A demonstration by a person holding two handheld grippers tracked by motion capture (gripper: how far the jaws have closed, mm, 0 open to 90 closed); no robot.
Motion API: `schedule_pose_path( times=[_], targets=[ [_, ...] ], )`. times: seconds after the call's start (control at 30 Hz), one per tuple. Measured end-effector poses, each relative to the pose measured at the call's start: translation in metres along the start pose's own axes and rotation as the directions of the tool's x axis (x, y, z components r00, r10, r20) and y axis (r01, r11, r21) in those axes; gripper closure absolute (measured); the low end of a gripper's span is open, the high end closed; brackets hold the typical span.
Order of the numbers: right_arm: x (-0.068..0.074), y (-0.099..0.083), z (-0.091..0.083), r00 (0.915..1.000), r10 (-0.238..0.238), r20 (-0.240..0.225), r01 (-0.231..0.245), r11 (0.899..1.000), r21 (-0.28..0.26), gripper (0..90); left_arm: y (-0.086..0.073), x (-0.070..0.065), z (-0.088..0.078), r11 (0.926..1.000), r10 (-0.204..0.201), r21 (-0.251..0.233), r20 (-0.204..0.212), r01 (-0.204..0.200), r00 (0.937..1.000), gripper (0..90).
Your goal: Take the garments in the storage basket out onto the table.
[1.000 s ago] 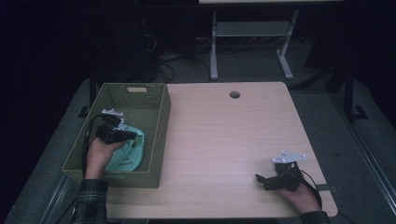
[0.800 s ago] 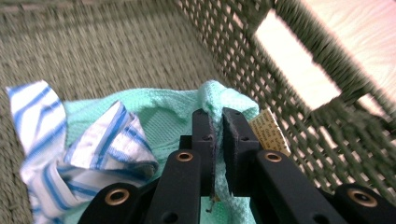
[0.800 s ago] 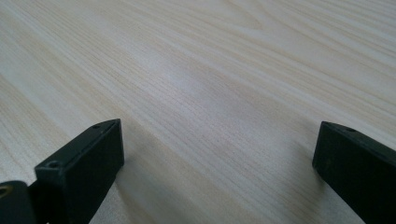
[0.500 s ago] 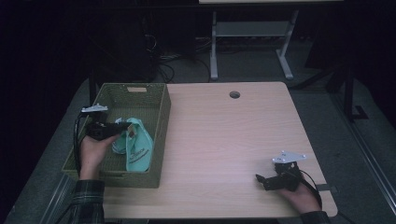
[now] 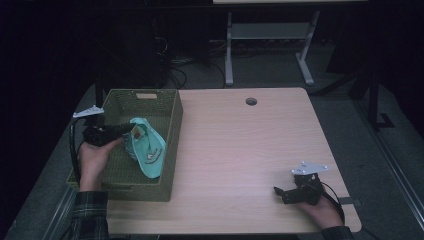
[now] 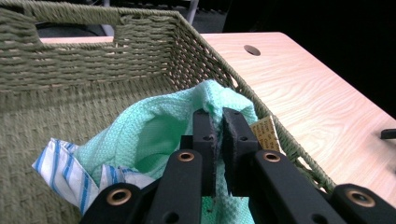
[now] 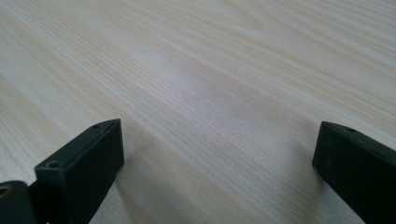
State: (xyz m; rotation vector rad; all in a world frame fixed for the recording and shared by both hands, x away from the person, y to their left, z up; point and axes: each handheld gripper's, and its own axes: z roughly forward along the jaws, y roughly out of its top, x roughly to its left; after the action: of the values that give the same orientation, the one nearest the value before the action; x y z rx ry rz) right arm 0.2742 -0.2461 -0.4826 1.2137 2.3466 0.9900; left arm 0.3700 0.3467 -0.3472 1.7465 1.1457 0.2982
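A mint-green cloth (image 5: 148, 147) with a small tan label hangs partly lifted inside the woven olive basket (image 5: 170, 165) at the table's left. My left gripper (image 5: 131, 128) is shut on the cloth's upper edge, and in the left gripper view its two black jaws pinch a fold of the cloth (image 6: 154, 135) between them. Under that cloth lies a blue-and-white striped cloth (image 6: 63, 168). Near the table's front right corner my right gripper (image 5: 280, 192) rests low over bare wood, and its jaws stand wide apart with nothing between them (image 7: 217, 154).
The light wooden table (image 5: 240, 150) has a round cable hole (image 5: 251, 101) near its far edge. Dark floor, cables and a white metal stand (image 5: 265, 45) lie beyond the table. The basket's near wall has a handle slot.
My left gripper has risen and drawn back toward the basket's left wall, pulling the green cloth up and unfolding it. The right gripper has stayed where it was.
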Motion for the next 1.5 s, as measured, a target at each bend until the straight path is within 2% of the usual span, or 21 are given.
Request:
schedule_pose_path(
  times=[0.27,0.5,0.53,0.73,0.9,1.17,1.5],
  targets=[
    [0.000,0.000,0.000,1.0000,-0.001,0.000,0.001,1.000,0.000,1.3,0.015,-0.007,-0.007,0.9993,0.033,-0.020,0.012,-0.032,0.9994,84.4],
    [0.000,0.000,0.000,1.0000,0.000,0.000,0.000,1.000,0.000,1.3,0.029,-0.011,-0.016,0.9979,0.040,-0.052,0.027,-0.038,0.9988,84.4],
    [0.000,0.000,0.000,1.0000,0.001,0.001,-0.001,1.000,0.000,1.3,0.032,-0.012,-0.019,0.9970,0.042,-0.066,0.035,-0.039,0.9985,84.4],
    [0.000,0.000,0.000,1.0000,0.003,0.005,-0.003,1.000,0.001,1.3,0.045,-0.021,-0.025,0.9940,0.078,-0.080,0.044,-0.074,0.9960,84.4],
    [0.000,0.001,0.001,1.0000,0.006,0.007,-0.006,1.000,0.003,1.3,0.054,-0.029,-0.027,0.9919,0.091,-0.094,0.058,-0.085,0.9942,84.5],
    [0.000,0.001,0.001,1.0000,0.006,0.007,-0.006,1.000,0.002,1.3,0.076,-0.047,-0.032,0.9838,0.141,-0.125,0.090,-0.129,0.9860,84.5],
    [0.000,0.001,0.001,0.9999,0.007,0.007,-0.007,1.000,0.003,1.3,0.095,-0.072,-0.028,0.9740,0.191,-0.148,0.128,-0.172,0.9732,84.5]
  ],
)
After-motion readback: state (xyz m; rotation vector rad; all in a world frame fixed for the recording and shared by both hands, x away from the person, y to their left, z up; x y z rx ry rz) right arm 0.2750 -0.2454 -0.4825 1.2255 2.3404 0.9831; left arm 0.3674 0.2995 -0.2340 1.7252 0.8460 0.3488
